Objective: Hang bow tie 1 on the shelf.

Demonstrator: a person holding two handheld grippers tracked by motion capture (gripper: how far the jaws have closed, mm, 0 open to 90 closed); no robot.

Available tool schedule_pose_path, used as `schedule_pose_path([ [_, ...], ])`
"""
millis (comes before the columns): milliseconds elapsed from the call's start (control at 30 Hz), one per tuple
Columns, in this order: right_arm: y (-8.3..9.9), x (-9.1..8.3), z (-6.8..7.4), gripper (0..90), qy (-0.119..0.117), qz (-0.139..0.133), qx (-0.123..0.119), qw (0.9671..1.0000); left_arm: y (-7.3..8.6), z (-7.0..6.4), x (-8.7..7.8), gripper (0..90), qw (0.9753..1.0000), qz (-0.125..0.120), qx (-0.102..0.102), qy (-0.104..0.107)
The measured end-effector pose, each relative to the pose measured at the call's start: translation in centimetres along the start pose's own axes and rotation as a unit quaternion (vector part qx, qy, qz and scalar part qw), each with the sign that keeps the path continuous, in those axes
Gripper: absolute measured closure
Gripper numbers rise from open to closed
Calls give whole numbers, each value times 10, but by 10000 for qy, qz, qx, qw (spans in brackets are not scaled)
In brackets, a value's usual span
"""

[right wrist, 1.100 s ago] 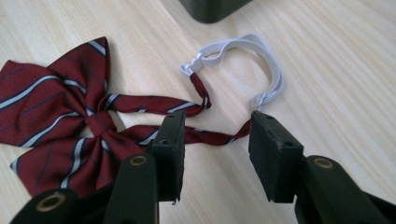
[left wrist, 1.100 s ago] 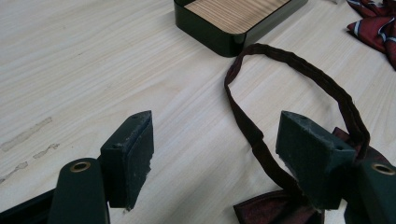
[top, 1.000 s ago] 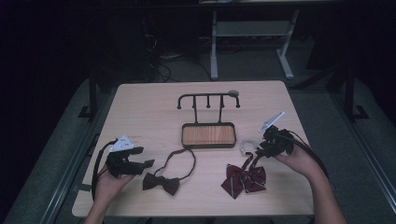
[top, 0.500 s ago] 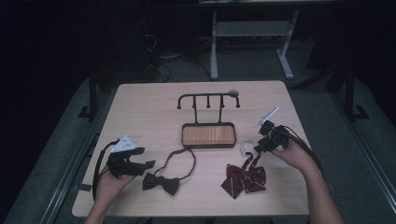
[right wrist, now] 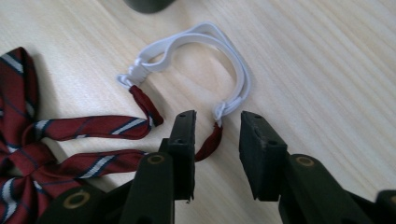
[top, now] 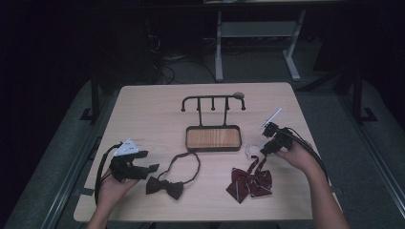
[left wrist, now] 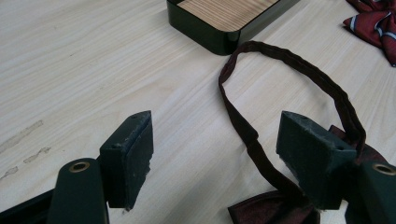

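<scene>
jaws apart on both: right gripper straddles white elastic loop of striped bow tie (likely to lift it); left gripper poised beside dark bow tie on table.

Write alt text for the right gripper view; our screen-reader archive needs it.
The right tongs stand open just over the strap of a red striped bow tie, their black jaws either side of the point where the red strap meets its white elastic loop. Everything lies on a light wooden table.
</scene>
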State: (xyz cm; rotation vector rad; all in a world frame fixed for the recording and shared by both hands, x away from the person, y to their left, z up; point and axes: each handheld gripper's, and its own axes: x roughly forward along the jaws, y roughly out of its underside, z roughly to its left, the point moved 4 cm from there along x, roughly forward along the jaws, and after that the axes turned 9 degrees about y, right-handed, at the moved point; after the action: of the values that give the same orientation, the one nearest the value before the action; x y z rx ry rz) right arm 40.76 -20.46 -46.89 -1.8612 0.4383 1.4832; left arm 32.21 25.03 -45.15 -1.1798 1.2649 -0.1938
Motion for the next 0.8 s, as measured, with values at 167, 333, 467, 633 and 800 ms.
schedule_pose_path([
  [167,0,5,0,697,52,158,-9,9999,0,0,0,274,10000,-25,-12,-1],
  [333,0,8,1,703,37,227,-5,9997,0,0,0,274,10000,2,0,8],
  [467,-1,9,2,737,60,253,-9,9997,0,0,0,276,10000,2,-8,4],
  [633,-2,9,3,767,83,287,-22,9996,0,0,-1,276,10000,4,-10,16],
  [800,-1,11,3,782,174,371,-36,9992,0,0,-1,276,10000,12,-13,25],
])
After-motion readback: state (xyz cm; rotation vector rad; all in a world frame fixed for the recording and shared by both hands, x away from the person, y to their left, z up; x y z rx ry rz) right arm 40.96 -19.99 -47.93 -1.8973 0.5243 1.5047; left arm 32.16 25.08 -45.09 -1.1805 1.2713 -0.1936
